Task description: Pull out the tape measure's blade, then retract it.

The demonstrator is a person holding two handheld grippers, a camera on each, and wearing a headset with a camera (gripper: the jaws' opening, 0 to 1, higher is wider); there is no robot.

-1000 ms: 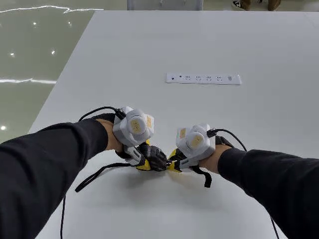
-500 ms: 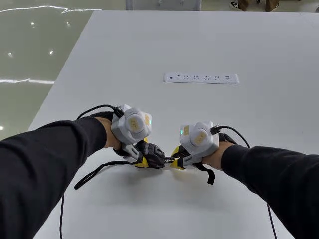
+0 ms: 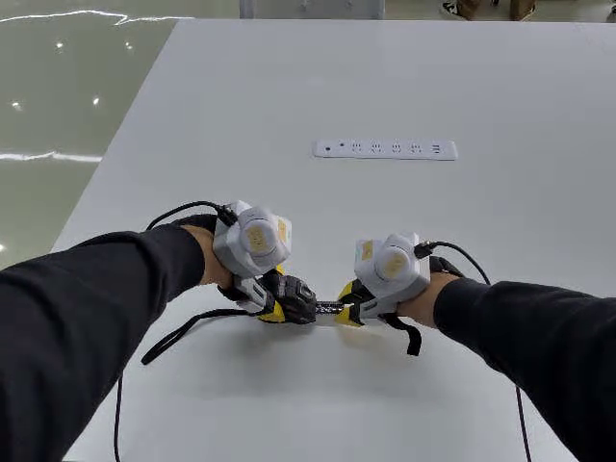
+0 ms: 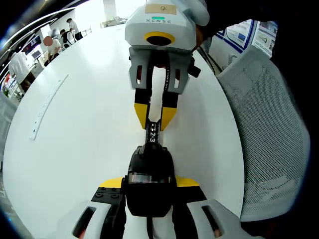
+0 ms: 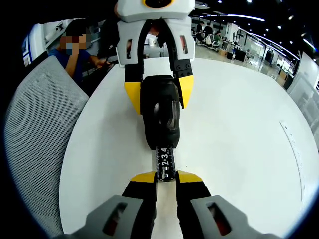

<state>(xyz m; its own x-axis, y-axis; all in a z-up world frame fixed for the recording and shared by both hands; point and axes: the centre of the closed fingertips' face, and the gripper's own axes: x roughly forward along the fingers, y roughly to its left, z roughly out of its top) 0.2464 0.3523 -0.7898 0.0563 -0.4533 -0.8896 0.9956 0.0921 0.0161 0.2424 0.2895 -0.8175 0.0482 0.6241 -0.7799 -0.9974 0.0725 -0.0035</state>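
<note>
L gripper (image 4: pixel 148 185) clamped on tape measure case (image 4: pixel 149 172), low over white table (image 3: pixel 433 231), near its front edge. R gripper (image 5: pixel 165 179) pinches the blade (image 5: pixel 164 162) end, w/ a short length out. Risks: thin blade slips from R jaws and snaps back. An off-axis pull could kink it or twist the case loose.

Gap between left gripper (image 3: pixel 287 306) and right gripper (image 3: pixel 348 313): bridged by blade (image 3: pixel 330 309), pinched in right; tape measure (image 3: pixel 296 298) clamped in left. Ahead of both: bare table (image 3: pixel 385 77), power strip (image 3: pixel 384 149) well apart. Behind left gripper: black strap (image 3: pixel 183 335) lying on table. Mesh chair (image 4: pixel 269 124) off the table edge, person's side.
</note>
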